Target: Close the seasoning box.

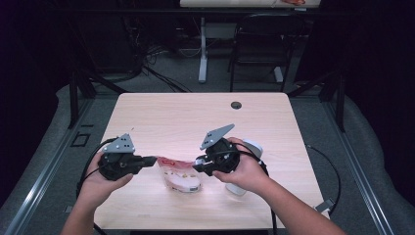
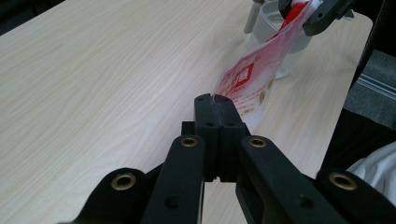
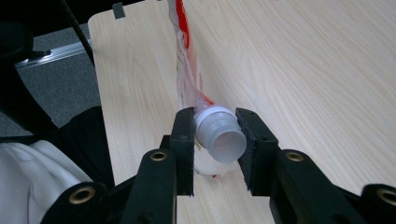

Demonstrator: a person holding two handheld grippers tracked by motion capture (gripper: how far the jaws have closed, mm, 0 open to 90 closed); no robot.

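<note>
I have the pouch point(image 1: 178, 172) stretched between my two tools, just above the worktop point(image 1: 195, 117) near its front edge. My left hand-held gripper point(image 2: 215, 100) is clenched tight on the flat bottom edge of the pouch, the jaws pressed together with the plastic film pinched between them. My right hand-held gripper point(image 3: 218, 135) is grasping the white spout cap point(image 3: 222, 135) at the other end, one jaw on each side of it, so the red and clear body of the pouch runs away from the cap toward my left tool. A clear cup point(image 1: 242, 169) stands just behind my right hand point(image 1: 249, 171), mostly hidden by it.

I judge this to be the opening step: the pouch is held steady at the tail while the cap is gripped for twisting. The next move calls for turning my right wrist to loosen the cap while the left keeps firm, without pulling so hard that the film slips or the soft body gets squeezed and spills once the cap comes free.
</note>
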